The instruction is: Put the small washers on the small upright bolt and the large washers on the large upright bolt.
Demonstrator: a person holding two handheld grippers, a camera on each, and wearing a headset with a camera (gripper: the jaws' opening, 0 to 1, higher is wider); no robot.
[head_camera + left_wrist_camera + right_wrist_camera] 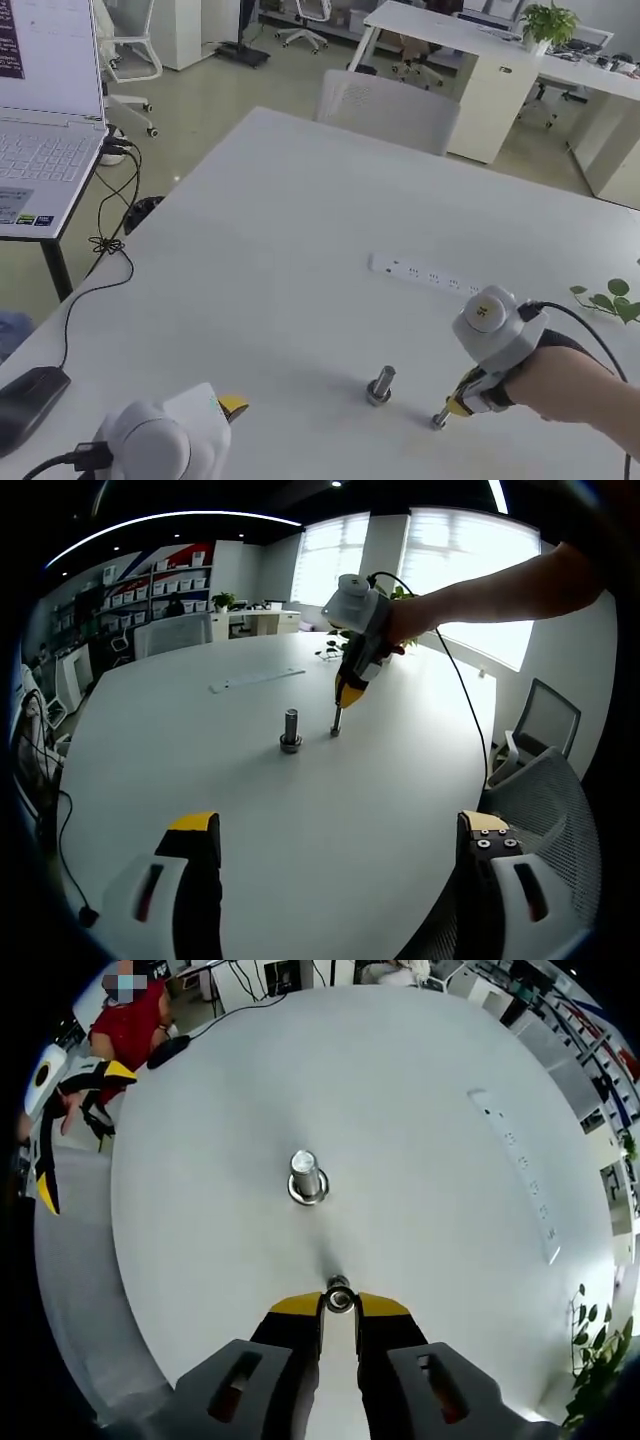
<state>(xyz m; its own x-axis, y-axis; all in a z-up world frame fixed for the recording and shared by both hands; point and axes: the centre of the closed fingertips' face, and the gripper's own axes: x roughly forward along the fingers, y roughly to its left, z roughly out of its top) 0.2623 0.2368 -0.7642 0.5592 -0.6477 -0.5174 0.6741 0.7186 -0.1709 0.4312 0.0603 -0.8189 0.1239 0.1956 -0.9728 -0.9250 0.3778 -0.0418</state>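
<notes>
1 steel bolt (340,1296) btwn R tongs (340,1307)

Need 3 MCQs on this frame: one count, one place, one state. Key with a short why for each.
1. Upright bolts on the table: A one, B two, C four.
2. The right tool's tips sit: A at the large bolt, B at the small bolt, C on the bare table.
3. The left tool's jaws are: A wide apart, B pressed shut, C around the large bolt.

Key:
1. B: the large bolt and the small bolt both stand on the table.
2. B: the right gripper view shows the tips flanking the small bolt.
3. A: the left gripper view shows a wide gap.
</notes>
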